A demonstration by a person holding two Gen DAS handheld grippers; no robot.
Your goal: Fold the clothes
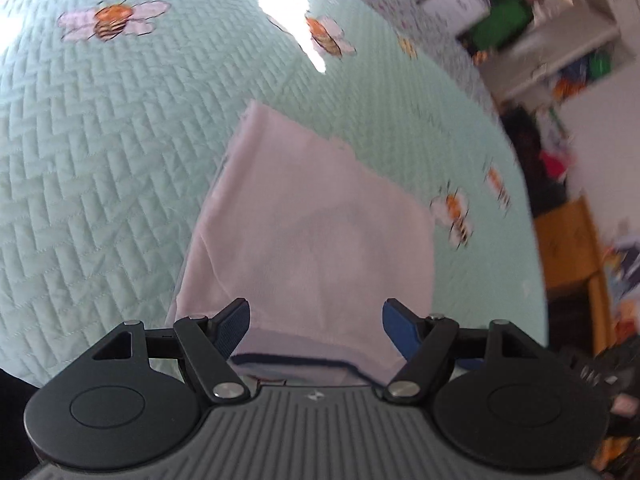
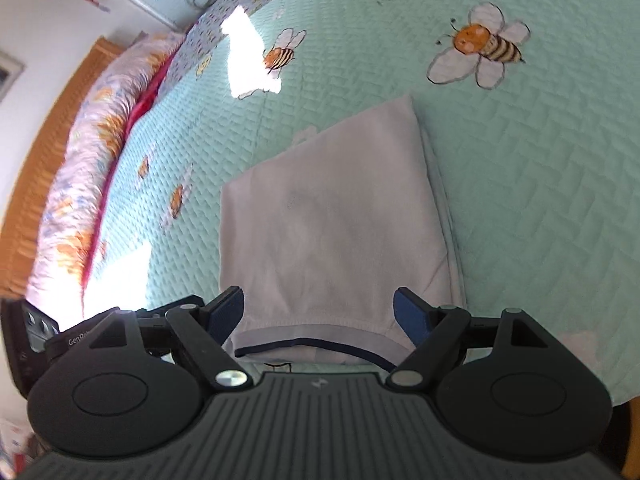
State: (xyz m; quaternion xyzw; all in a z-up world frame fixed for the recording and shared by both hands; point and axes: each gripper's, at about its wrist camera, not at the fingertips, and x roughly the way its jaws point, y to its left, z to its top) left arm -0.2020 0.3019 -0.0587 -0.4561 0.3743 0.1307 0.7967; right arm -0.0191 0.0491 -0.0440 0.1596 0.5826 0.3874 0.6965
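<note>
Two grippers: left gripper [image 1: 316, 330] and right gripper [image 2: 319, 320] were held with jaws wide apart, nothing gripped.
Garment: pale shirt [image 2: 336, 216] was laid folded on the bed [image 2: 540, 200].
Progress: judged nearly finished; perhaps one fold left.

Pale pink folded cotton garment [image 2: 332, 220] with a navy trim line, lying on a mint-green herringbone-quilted bedspread [image 2: 540, 200] dotted with orange-and-black striped bees [image 2: 486, 44], upper right.
</note>
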